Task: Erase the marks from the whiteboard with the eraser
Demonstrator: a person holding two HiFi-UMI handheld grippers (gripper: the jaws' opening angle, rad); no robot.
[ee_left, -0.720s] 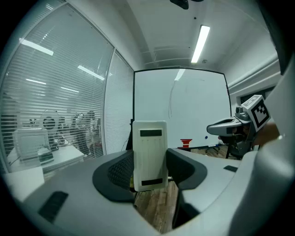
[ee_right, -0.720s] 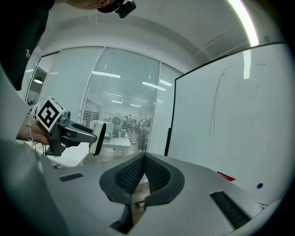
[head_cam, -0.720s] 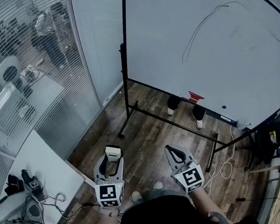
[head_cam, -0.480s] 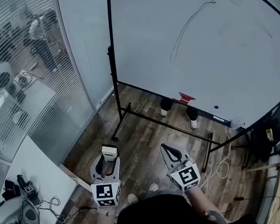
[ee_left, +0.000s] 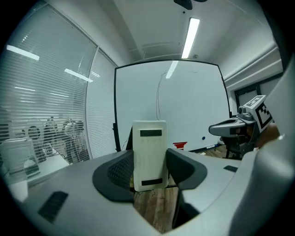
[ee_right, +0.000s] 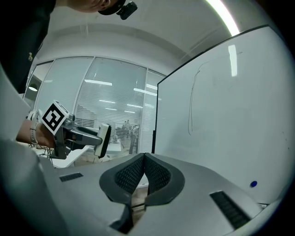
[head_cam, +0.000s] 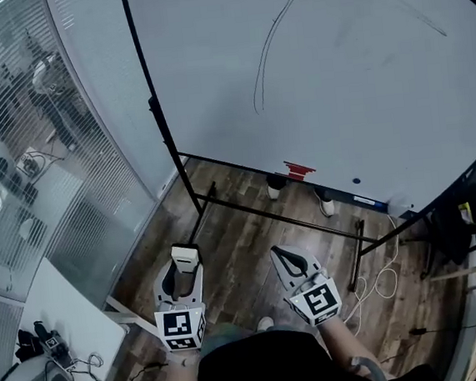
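Note:
The whiteboard (head_cam: 354, 90) stands on a black frame ahead of me and bears a long thin curved pen mark (head_cam: 262, 53). My left gripper (head_cam: 186, 264) is held low over the wooden floor, well short of the board, and is shut on a white block eraser (head_cam: 186, 257). In the left gripper view the eraser (ee_left: 149, 154) stands upright between the dark pads, with the board (ee_left: 193, 110) beyond it. My right gripper (head_cam: 290, 262) is beside it, jaws shut with nothing between them. In the right gripper view its pads (ee_right: 154, 177) meet, and the mark (ee_right: 190, 110) shows on the board.
A red item (head_cam: 300, 170) and a blue dot (head_cam: 355, 181) sit at the board's lower edge. A glass wall with blinds (head_cam: 43, 162) runs along the left. A white table (head_cam: 59, 328) with gear is at lower left. Cables (head_cam: 382, 280) lie on the floor at right.
The whole view has shifted: the whiteboard now looks larger and closer and sits further left. Both grippers keep the same pose, the eraser still in the left one.

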